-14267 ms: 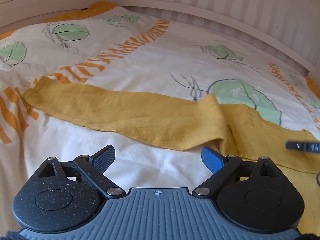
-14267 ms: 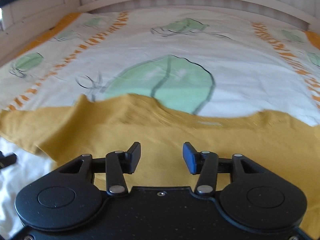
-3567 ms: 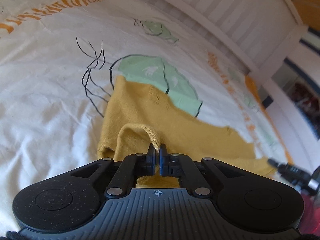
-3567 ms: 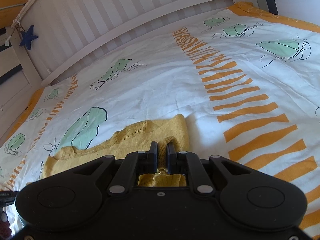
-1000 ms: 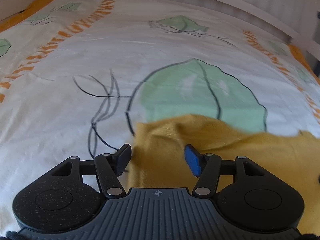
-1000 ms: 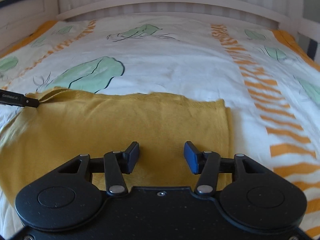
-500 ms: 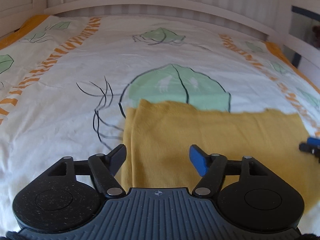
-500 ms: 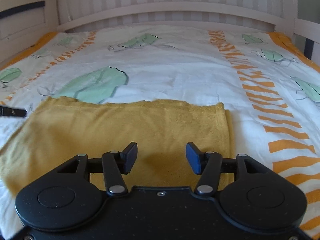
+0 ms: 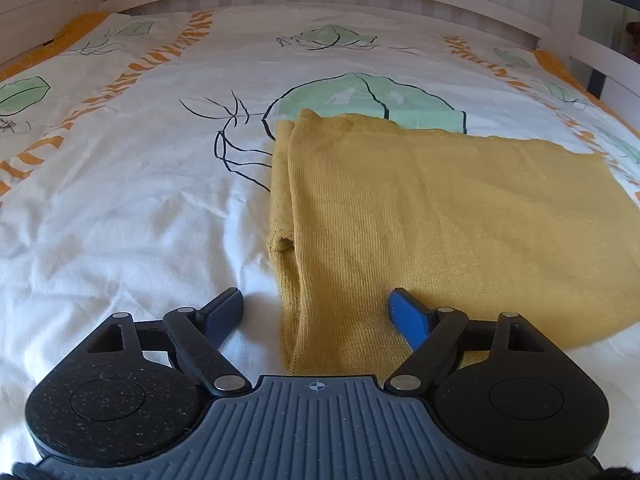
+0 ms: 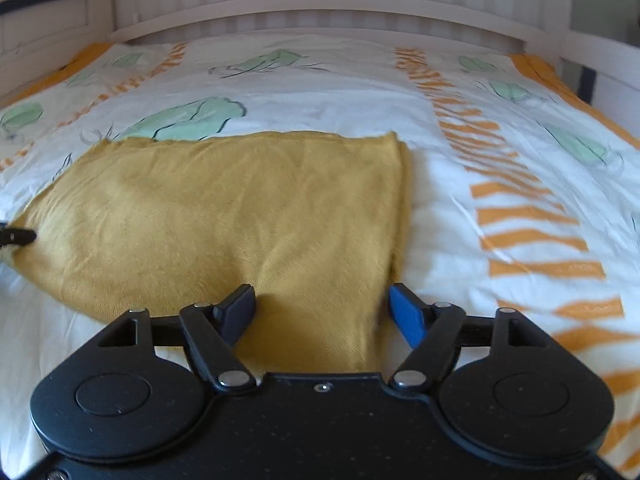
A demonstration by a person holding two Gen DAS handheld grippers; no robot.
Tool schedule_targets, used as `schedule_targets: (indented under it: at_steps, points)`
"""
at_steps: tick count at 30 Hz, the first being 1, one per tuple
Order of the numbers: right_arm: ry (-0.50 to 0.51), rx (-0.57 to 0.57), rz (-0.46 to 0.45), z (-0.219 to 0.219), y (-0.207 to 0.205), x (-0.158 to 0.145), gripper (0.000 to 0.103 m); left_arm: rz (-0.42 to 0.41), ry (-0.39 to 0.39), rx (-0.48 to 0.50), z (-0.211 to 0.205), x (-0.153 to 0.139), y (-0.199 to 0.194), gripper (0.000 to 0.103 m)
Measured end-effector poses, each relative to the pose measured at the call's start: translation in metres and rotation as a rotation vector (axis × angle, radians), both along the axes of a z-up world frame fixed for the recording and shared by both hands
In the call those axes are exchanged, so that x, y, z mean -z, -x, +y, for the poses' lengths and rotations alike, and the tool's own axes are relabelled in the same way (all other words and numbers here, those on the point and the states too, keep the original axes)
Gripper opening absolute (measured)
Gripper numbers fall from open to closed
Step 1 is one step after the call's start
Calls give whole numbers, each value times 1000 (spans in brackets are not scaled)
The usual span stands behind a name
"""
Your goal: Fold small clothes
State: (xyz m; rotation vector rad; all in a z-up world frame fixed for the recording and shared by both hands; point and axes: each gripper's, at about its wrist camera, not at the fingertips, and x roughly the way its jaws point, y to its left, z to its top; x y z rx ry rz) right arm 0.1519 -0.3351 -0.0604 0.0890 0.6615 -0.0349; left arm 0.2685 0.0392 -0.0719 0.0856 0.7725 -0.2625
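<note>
A: Mustard garment (image 9: 440,216) lies folded flat on the duvet (image 9: 120,208), near middle of the bed. Left gripper (image 9: 316,312) spread wide, holding nothing, straddling the garment's near-left edge. Right gripper (image 10: 322,308) likewise released, at the near-right corner.

B: Risks?

A: Left side shows two layers, slightly offset, with a small loop of hem (image 9: 282,242) poking out. My guess: a pinch there could catch only the top layer, and the fold would slide apart. The duvet is soft and creased; a low pinch might grab bedding with the knit.

B: Surroundings?

A: White slatted bed rail (image 10: 320,4) at the far end, side rails left and right. Leaf and orange-stripe print on the duvet. Nothing lies on or against the garment; the left gripper's tip (image 10: 16,236) touches its left edge in the right view.
</note>
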Motion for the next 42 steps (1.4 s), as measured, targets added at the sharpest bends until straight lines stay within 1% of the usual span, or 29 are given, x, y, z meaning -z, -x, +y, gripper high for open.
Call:
schedule_targets:
  at_steps: [4, 5, 6, 7, 8, 9, 14, 23, 29, 34, 37, 39, 40, 42]
  points:
    - [-68, 14, -27, -10, 4, 4, 83, -15, 3, -8, 2, 3, 6, 82]
    - [-88, 9, -35, -11, 6, 7, 86, -13, 7, -12, 2, 4, 7, 82]
    - [-112, 0, -38, -14, 5, 8, 92, -12, 8, -15, 2, 3, 7, 82]
    - [-137, -12, -40, -16, 6, 10, 95, -11, 7, -16, 2, 4, 7, 82]
    - [-153, -23, -40, -17, 5, 11, 100, -11, 6, -18, 2, 3, 7, 83]
    - [-157, -32, -39, -17, 4, 11, 102, -12, 4, -20, 2, 3, 7, 83]
    - [-105, -31, -27, -7, 3, 13, 102, -45, -11, -34, -1, 6, 13, 85]
    - [-89, -28, -23, -5, 4, 12, 102, -70, 1, -42, 1, 7, 18, 85]
    - [-64, -25, -14, -2, 3, 12, 102, -71, 28, -44, 5, 7, 17, 85]
    - [-63, -25, -13, -1, 3, 12, 102, -71, 60, -43, 9, 7, 17, 85]
    - [-59, -24, -11, -1, 3, 12, 102, -67, 91, -36, 13, 7, 16, 88]
    - [-57, -24, -10, -1, 3, 12, 102, -58, 118, -16, 16, 7, 15, 96]
    - [-57, -24, -10, -1, 3, 12, 102, -48, 128, 0, 16, 7, 14, 97]
    - [-55, -24, -10, -1, 3, 12, 102, -32, 123, 26, 16, 5, 14, 101]
